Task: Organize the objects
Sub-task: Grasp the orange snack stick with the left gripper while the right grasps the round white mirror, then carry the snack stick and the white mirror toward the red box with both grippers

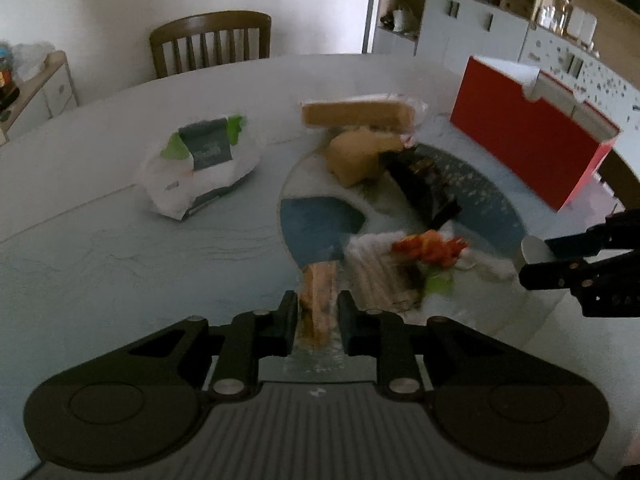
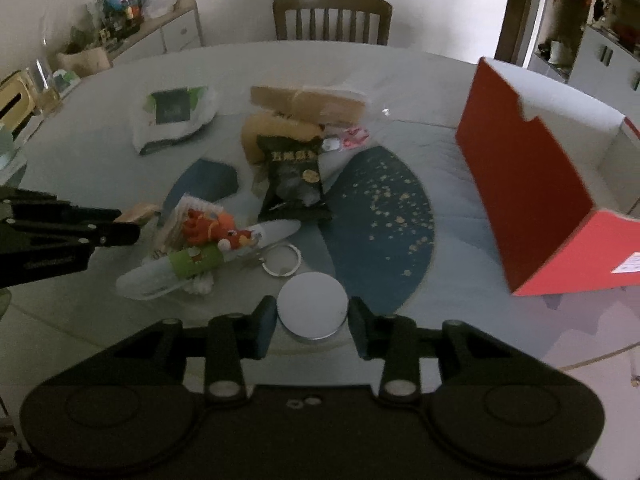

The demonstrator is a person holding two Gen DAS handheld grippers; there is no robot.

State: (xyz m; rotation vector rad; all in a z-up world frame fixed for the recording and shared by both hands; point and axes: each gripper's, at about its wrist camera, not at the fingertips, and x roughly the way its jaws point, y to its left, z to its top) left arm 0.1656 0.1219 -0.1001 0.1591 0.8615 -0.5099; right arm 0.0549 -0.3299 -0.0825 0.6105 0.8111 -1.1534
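My left gripper [image 1: 318, 320] is shut on a small tan wrapped snack [image 1: 318, 300], held just above the glass table; it also shows at the left of the right wrist view [image 2: 120, 228] with the snack [image 2: 138, 213] at its tips. My right gripper [image 2: 312, 316] is around a round white tin [image 2: 313, 309], its jaws close on each side; whether they press it I cannot tell. It shows at the right of the left wrist view [image 1: 536, 256]. A red open box [image 2: 532, 188] stands to the right. A black snack bag [image 2: 294, 176] and a red toy keychain [image 2: 212, 228] lie in the middle.
A white and green pack [image 1: 200, 164] lies at the left. Tan wafer packs [image 1: 356, 114] and a tan pouch [image 1: 360, 154] sit beyond the black bag. A wooden chair [image 2: 332, 16] stands behind the round table [image 1: 100, 260]. Cabinets line the walls.
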